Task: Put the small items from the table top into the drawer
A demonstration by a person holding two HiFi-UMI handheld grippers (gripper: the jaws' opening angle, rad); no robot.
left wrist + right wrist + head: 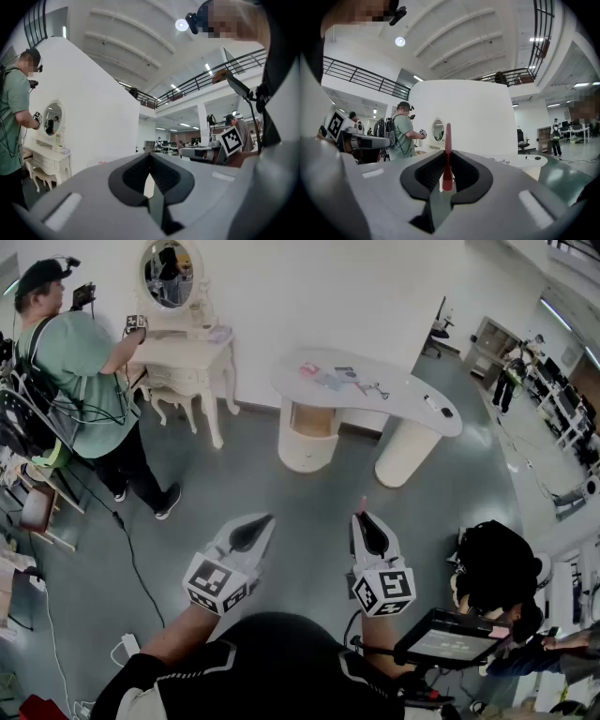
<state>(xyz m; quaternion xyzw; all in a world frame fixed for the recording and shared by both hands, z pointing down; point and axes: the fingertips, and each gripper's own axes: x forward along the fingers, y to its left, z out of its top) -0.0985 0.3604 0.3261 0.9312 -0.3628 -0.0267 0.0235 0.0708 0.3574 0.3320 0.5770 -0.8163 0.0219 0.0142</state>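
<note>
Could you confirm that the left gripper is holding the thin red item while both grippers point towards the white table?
Not quite: the thin red item is clamped in the right gripper, not the left, as the right gripper view shows. The left gripper is shut with nothing in it. Both do point towards the white table.

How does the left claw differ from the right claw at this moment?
The left claw is shut and empty; the right claw is shut on a thin red stick. In the head view the left claw slants inward, while the right claw points straight at the table. Both are grey with black pads and are held short of the table.
</note>
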